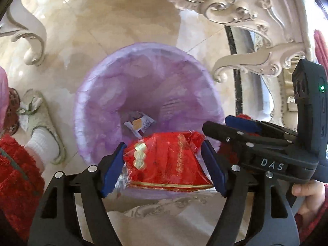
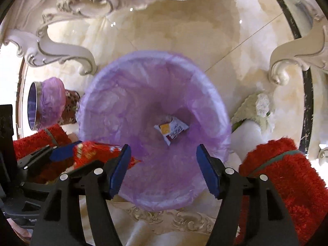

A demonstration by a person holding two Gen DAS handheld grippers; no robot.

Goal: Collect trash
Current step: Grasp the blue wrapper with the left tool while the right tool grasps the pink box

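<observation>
So both hand-held grippers were hanging over the round bin lined with a thin purple plastic bag [image 1: 143, 94], pointing pretty much straight down at the glossy cream marble floor [image 1: 114, 24].

Starting on the left: the left hand-held gripper [image 1: 164, 164] had the shiny red foil wrapper with gold print [image 1: 170, 160] sitting between its blue pads [image 1: 112, 168]. The jaws were fairly wide, and honestly I couldn't tell if the pads were pressing on the wrapper or if it was already loose. My guess is it was being let go. It hung over the near part of the bin's mouth.

In the middle, down at the bottom of the bag, lay a small white snack packet with an orange and purple print [image 2: 171, 128], so that bit of trash was already collected.

On the right, the right hand-held gripper [image 2: 164, 170] was spread wide with nothing in it, just purple liner showing between the pads.

Further off on the left in the right wrist view stood a second small metal bin with a purple liner [image 2: 47, 104], not involved as far as I could see.

Step in hand looked like the drop itself. The next move would need the red wrapper to fall clear inside the rim, not catch on the near edge, then both grippers lifting away to go after more rubbish.
</observation>
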